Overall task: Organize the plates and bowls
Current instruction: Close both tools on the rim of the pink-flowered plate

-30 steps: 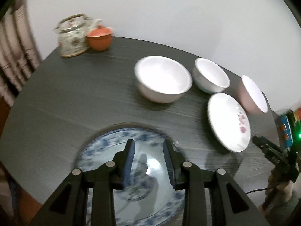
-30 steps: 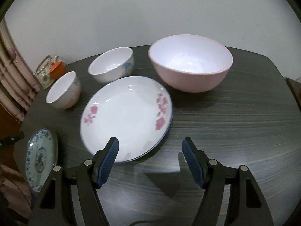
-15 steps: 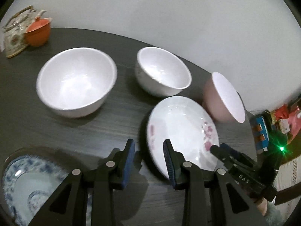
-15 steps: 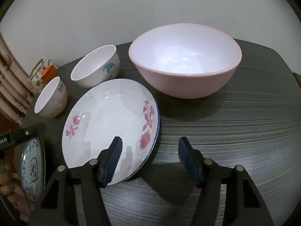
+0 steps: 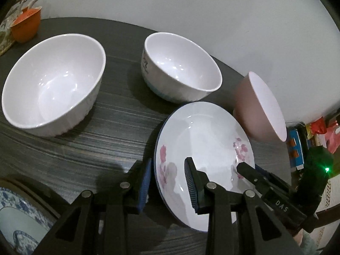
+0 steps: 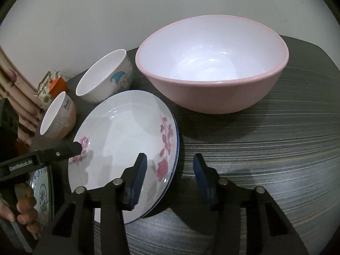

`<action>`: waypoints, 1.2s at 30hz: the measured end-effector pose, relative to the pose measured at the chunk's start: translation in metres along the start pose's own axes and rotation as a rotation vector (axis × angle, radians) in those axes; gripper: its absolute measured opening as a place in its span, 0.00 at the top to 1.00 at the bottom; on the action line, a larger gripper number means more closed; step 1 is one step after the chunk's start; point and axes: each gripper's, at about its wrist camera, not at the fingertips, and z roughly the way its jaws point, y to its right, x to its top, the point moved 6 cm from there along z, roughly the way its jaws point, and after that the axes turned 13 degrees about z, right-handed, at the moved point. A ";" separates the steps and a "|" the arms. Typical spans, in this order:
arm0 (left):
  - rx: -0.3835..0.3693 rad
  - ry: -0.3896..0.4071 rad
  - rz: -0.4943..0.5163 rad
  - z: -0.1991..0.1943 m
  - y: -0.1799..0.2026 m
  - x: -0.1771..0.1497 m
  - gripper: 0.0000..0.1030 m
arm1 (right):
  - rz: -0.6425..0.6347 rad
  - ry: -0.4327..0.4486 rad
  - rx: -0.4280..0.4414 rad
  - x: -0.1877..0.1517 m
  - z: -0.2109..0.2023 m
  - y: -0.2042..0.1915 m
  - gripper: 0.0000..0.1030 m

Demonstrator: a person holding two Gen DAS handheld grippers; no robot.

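Observation:
A white plate with pink flowers [image 5: 204,140] [image 6: 119,140] lies on the dark table. My left gripper [image 5: 167,178] is open and straddles the plate's left rim, one finger on each side. My right gripper [image 6: 170,174] is open and straddles the plate's right rim. Each gripper shows in the other's view, the right one [image 5: 263,178] and the left one [image 6: 63,150]. A pink bowl [image 6: 212,63] [image 5: 259,106] stands behind the plate. Two white bowls [image 5: 53,85] [image 5: 178,65] stand to the left. A blue patterned plate [image 5: 19,221] [image 6: 42,189] lies at the near left.
An orange cup [image 5: 25,27] and a floral teapot [image 6: 45,89] stand at the table's far left edge. A wall runs behind the table. Coloured packages [image 5: 316,131] lie beyond the table's right edge. The table [image 6: 265,159] stretches to the right of the plate.
My left gripper has swung right from over the blue plate to the flowered plate's left rim. My right gripper has moved forward and narrowed around the plate's right rim.

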 end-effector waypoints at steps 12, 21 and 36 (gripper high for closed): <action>0.011 -0.034 0.032 0.010 -0.002 -0.006 0.77 | 0.010 0.003 0.034 0.003 0.000 0.006 0.82; 0.035 -0.037 0.036 0.008 0.002 -0.008 0.82 | 0.043 -0.005 0.053 0.004 -0.001 0.010 0.87; 0.041 -0.029 0.032 -0.004 -0.002 -0.012 0.82 | 0.059 -0.017 0.074 -0.003 -0.004 0.002 0.88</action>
